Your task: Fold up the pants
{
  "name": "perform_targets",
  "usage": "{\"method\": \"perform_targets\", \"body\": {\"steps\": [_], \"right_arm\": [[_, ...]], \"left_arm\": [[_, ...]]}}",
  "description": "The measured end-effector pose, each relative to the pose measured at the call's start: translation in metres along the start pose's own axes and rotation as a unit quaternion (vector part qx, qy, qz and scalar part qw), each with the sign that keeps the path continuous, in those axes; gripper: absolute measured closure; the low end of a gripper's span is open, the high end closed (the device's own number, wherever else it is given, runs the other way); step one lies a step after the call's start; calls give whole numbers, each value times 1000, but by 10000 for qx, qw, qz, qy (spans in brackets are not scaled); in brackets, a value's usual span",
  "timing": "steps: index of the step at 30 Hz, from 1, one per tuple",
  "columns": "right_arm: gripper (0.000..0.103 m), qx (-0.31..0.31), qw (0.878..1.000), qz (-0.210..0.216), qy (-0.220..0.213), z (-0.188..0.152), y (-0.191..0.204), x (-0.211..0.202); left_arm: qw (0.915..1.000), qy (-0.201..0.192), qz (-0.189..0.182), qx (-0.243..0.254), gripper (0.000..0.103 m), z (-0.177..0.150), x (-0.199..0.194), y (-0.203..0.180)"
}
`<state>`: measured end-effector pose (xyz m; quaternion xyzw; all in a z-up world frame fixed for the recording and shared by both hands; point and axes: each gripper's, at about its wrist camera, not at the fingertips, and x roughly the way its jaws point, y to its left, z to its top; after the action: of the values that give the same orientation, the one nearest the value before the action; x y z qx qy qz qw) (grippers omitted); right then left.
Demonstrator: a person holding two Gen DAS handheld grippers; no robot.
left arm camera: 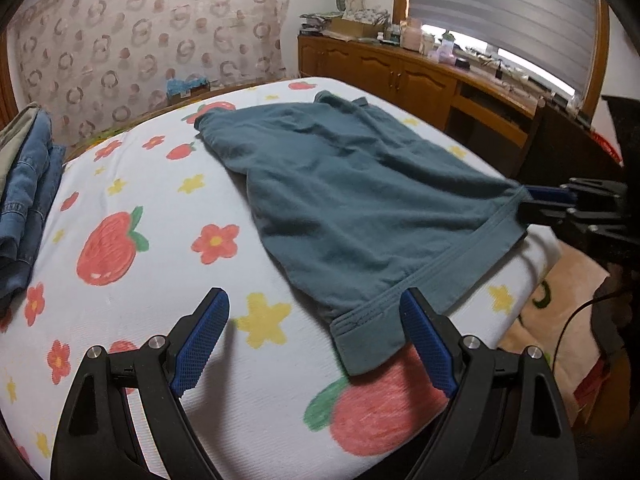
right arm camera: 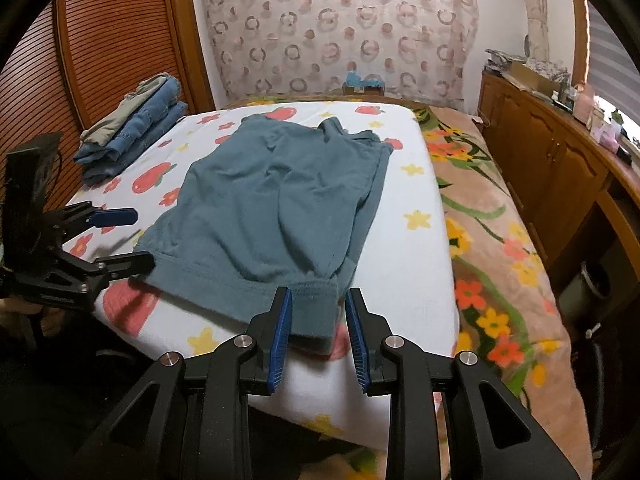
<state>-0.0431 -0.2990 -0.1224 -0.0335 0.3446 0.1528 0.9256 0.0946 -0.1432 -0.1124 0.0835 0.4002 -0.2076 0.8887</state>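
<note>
On a bed covered by a white sheet (left arm camera: 120,312) with a ribbed weave, printed with red strawberries and yellow flowers, the left gripper (left arm camera: 316,334) stands wide open with nothing between its blue cross-hatched pads; the stitched waistband corner of the pants (left arm camera: 352,184) lies just ahead of its right-hand finger. The right gripper (right arm camera: 319,330) has its jaws narrowed around the opposite waistband corner, which sits between the pads, though a gap shows on each side, so no grip. The teal-grey pants, soft matte knit, lie flat and wrinkled beyond both jaws. Farther, to the left of the jaws, is a stack of folded denim (right arm camera: 136,136). Beyond hangs a sheer curtain (right arm camera: 340,28) patterned with rings.
</note>
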Motion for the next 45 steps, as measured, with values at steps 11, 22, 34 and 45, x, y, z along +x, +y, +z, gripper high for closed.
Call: {"method": "perform_targets", "body": {"steps": [11, 22, 34, 45], "right_arm": [[83, 114, 9999, 51, -28, -6, 5, 1], [62, 612, 9981, -56, 91, -7, 3, 23], [69, 411, 9991, -58, -1, -12, 8, 22], [70, 430, 9990, -23, -124, -18, 7, 21]], "left_arm": [[9998, 10, -13, -205, 15, -8, -2, 12], [9996, -32, -101, -264, 15, -10, 0, 14], [9996, -60, -107, -262, 15, -11, 1, 13], [9985, -22, -498, -214, 48, -9, -3, 1]]}}
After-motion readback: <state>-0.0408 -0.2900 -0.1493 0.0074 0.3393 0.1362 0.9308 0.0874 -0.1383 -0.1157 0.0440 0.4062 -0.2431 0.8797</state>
